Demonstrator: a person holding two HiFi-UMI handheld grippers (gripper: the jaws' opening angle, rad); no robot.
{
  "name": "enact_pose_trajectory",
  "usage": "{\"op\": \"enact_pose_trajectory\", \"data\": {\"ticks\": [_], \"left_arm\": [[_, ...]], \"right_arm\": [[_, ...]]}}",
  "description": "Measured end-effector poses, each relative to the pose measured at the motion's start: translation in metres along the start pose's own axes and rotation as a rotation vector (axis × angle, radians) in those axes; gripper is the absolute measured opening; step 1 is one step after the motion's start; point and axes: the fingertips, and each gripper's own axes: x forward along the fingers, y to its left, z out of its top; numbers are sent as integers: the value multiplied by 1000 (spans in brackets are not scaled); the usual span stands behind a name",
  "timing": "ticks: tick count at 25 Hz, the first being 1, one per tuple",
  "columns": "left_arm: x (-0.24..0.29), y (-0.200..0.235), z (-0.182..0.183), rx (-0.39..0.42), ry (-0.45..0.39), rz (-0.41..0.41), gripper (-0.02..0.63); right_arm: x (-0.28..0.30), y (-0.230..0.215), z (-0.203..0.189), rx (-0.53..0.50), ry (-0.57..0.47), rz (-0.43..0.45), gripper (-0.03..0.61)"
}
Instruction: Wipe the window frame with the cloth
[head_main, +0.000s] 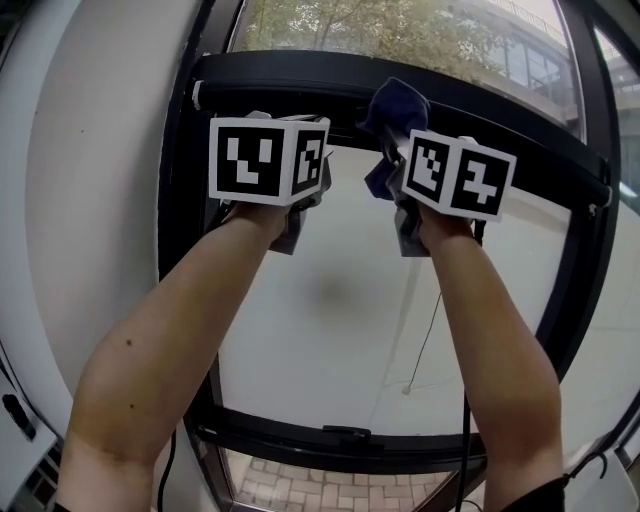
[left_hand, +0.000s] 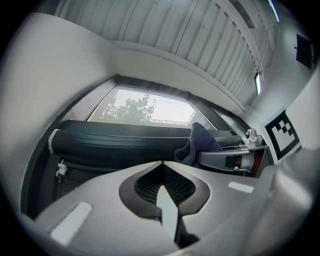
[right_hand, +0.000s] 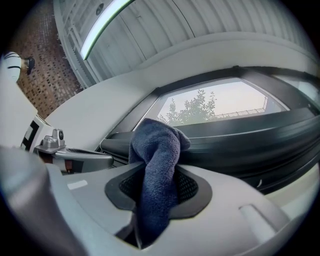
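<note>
Two hand-held grippers are raised toward a black window frame (head_main: 585, 260), seen along the person's bare forearms. The right gripper (right_hand: 159, 175) has its jaws clamped on a dark blue cloth (head_main: 393, 108). The cloth's bunched free end sticks out past the jaws and reaches the top bar (head_main: 500, 135) of the frame, near the bar's middle. How firmly it presses there cannot be told. The left gripper (left_hand: 161, 167) hovers just beside the right one, on its left. Its jaws are closed together with nothing between them, and they point at the same bar.

The wiping looks to be under way on the top bar. No dust line or wet streak shows which stretch is finished. The bottom bar (head_main: 330, 445) and the side uprights lie well apart from the cloth, so they probably remain to be wiped.
</note>
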Motion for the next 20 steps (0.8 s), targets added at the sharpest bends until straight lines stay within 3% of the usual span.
{"op": "enact_pose_trajectory", "data": {"ticks": [4, 20], "left_arm": [[30, -30, -4, 6, 2, 0, -6], [69, -103, 4, 7, -12, -54, -6]], "right_arm": [[-8, -38, -1, -1, -6, 0, 121], [-44, -112, -2, -5, -4, -45, 121]]}}
